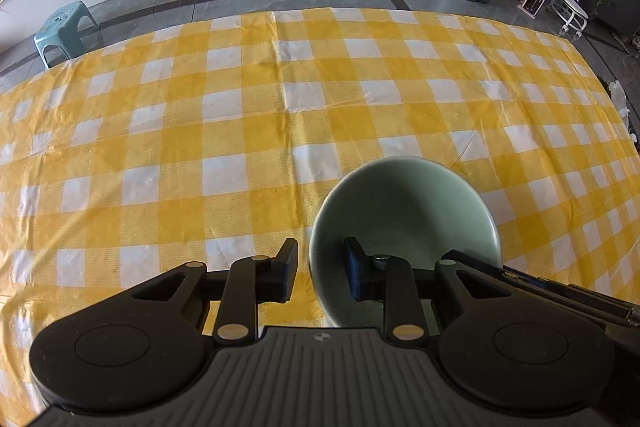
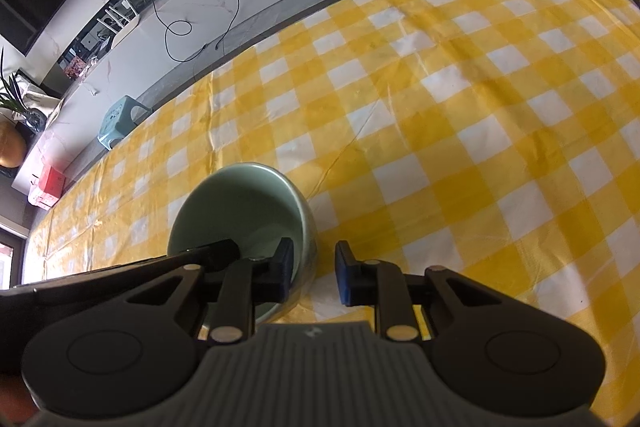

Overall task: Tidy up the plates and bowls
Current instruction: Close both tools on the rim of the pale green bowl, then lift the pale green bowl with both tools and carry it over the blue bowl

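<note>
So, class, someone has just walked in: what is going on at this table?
A person is working two handheld grippers on one pale green bowl that stands on a yellow checked tablecloth. The left gripper straddles one side of the rim, the right gripper the opposite side, each with one finger inside and one outside. Neither visibly clamps the wall yet.

Daylight is brightly illuminating the checked cloth [image 1: 240, 115] on the worktop; fisheye distortion is bending the edges of both views. Soft shadows are crossing the cloth at right, and nearby black parts are lying slightly out of focus.
</note>
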